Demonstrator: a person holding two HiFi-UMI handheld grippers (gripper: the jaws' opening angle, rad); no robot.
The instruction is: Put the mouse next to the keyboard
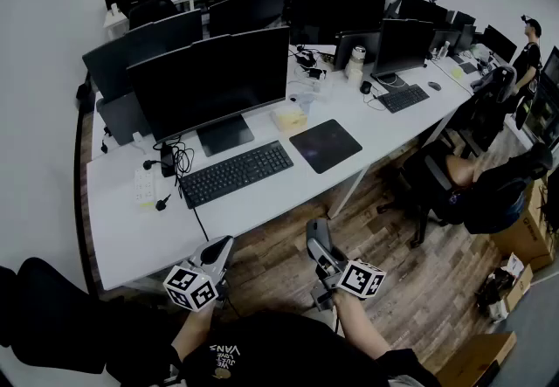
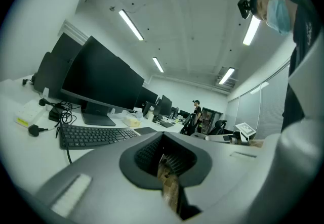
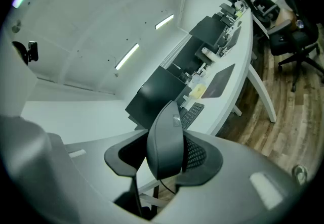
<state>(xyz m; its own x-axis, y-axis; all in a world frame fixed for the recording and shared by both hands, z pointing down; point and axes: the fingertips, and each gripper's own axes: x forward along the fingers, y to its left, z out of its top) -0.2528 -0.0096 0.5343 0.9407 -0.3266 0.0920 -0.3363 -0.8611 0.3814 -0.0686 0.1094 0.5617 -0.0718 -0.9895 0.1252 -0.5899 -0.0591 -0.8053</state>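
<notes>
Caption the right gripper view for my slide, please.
Right hand-held gripper clamps the dark mouse, with the keyboard and white desk ahead.

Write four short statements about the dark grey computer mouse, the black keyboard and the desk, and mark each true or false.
1. The dark grey computer mouse is clamped in the right gripper. True.
2. The black keyboard lies in front of a black monitor on the white desk. True.
3. The black mouse pad lies left of the keyboard. False: in the head view it lies to the keyboard's right.
4. The mouse rests on the desk. False: the gripper holds it off the desk.
</notes>
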